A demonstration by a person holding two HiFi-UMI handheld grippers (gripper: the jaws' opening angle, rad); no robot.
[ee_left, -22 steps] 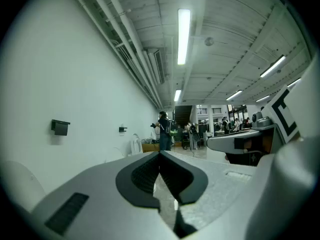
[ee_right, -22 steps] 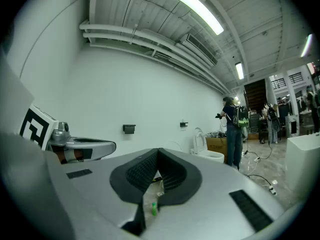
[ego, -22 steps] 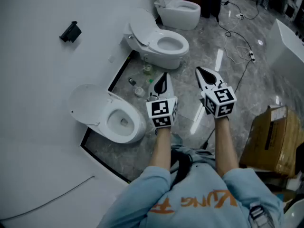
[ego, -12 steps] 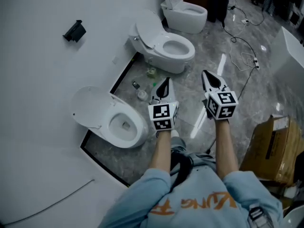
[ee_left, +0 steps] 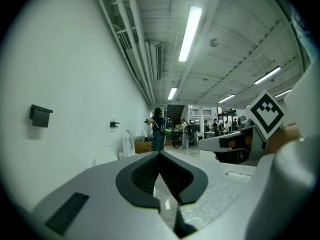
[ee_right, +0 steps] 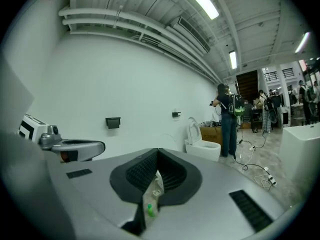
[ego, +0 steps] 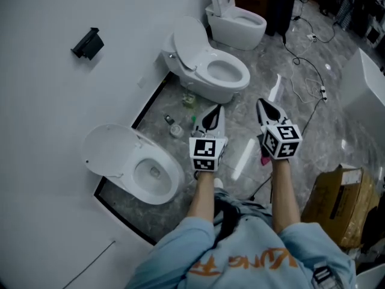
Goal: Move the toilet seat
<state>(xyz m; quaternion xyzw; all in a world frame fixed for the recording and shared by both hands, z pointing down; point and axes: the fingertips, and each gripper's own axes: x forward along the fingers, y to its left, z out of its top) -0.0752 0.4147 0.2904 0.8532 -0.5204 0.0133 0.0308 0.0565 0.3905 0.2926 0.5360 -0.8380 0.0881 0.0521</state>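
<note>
Toilet seat (ego: 113,151) is seen raised at the lower left of the frame, untouched, just left of the left gripper (ego: 210,110). Its jaws and those of the right gripper (ego: 263,104) are pressed together on nothing, mid-frame. Beyond, a second toilet (ego: 210,71) and a third toilet (ego: 239,20) are ranged toward the upper centre

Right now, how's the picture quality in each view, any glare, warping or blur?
Head view: dim and cool-toned but sharp, with white glare streaks on the glossy floor. Left gripper view: strong fisheye bend, black corners, the ceiling light tube blown out. Right gripper view: same fisheye bend and dark rim, so the straight ceiling pipes look curved.
</note>
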